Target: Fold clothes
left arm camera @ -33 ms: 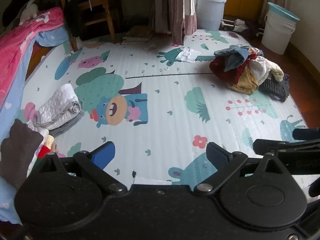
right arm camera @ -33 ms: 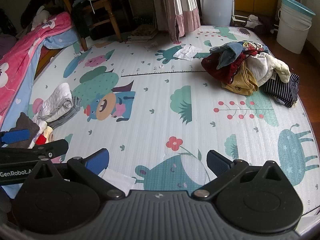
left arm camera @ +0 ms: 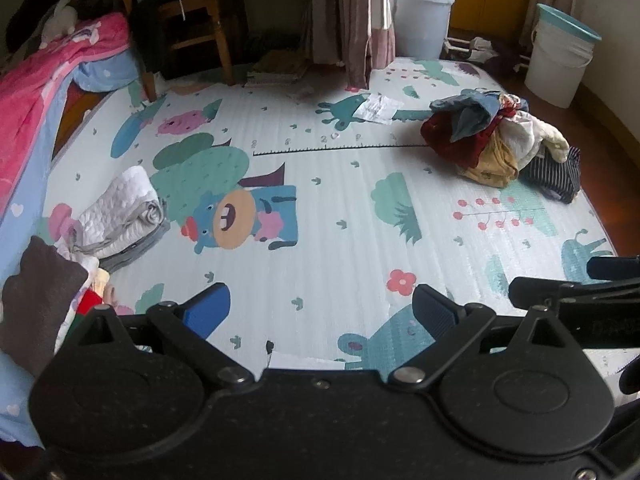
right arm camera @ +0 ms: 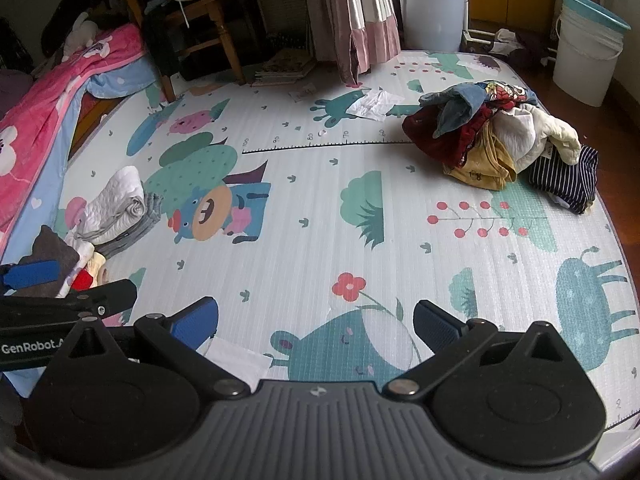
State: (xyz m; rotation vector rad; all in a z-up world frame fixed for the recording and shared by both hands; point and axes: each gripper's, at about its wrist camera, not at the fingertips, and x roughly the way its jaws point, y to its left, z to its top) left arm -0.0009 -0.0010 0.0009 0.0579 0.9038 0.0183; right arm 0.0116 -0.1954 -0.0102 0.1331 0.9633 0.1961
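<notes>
A big play mat (left arm camera: 340,248) with cartoon animals covers the floor and fills most of both views. At 9 o'clock a bed (right arm camera: 36,128) with a pink blanket and a blue sheet runs along the edge of the mat. At 12 o'clock, behind the mat, stand a wooden chair (left arm camera: 200,28), a curtain (right arm camera: 352,16) and a white plant pot (left arm camera: 424,20). At 2 o'clock a white bucket (right arm camera: 588,48) with a teal rim stands on the bare floor.

The pile of unfolded clothes (right arm camera: 496,136) lies on the mat at 2 o'clock, well apart from both tools; it holds red, blue, yellow, white and striped pieces. At 9 o'clock, near the bed, lies a stack of folded clothes (left arm camera: 120,212), with a white quilted piece on top and a grey one under it. Just beside it at 8 o'clock there is a brown cloth (left arm camera: 36,288) over some smaller pieces.

The left tool (left arm camera: 320,308) hangs above the near part of the mat, its two fingers wide apart and holding nothing. The right tool (right arm camera: 316,320) is also above the mat, fingers wide apart and empty. Each tool shows at the edge of the other's view.

A white paper (right arm camera: 374,104) lies on the mat at 12 o'clock, near the curtain. Some books (right arm camera: 286,66) lie on the floor beside it.
</notes>
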